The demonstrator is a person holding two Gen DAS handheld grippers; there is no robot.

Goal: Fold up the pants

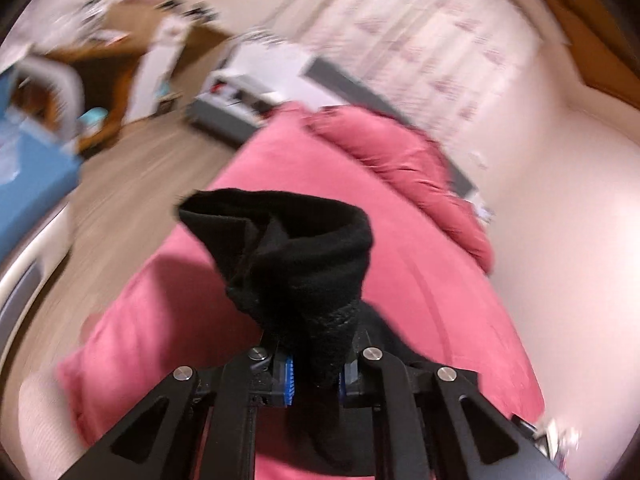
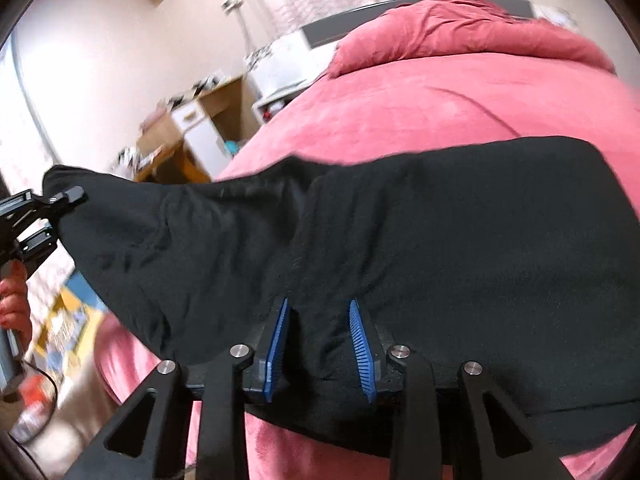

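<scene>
The black pants [image 2: 400,240] hang stretched above a pink bed [image 2: 400,100]. My left gripper [image 1: 314,376] is shut on a bunched end of the pants [image 1: 288,256], which stands up in front of its camera. That gripper also shows at the far left of the right wrist view [image 2: 56,216], holding the raised corner of the cloth. My right gripper [image 2: 320,344] has its blue pads [image 2: 276,344] partly apart, with a fold of the black cloth pinched between them. The cloth hides the fingertips.
The pink bed [image 1: 400,208] has a rumpled pink duvet [image 1: 400,152] at its far end near a dark headboard [image 2: 400,16]. Wooden desks and white drawers [image 2: 200,128] stand left of the bed. A wooden floor [image 1: 132,184] lies to the left.
</scene>
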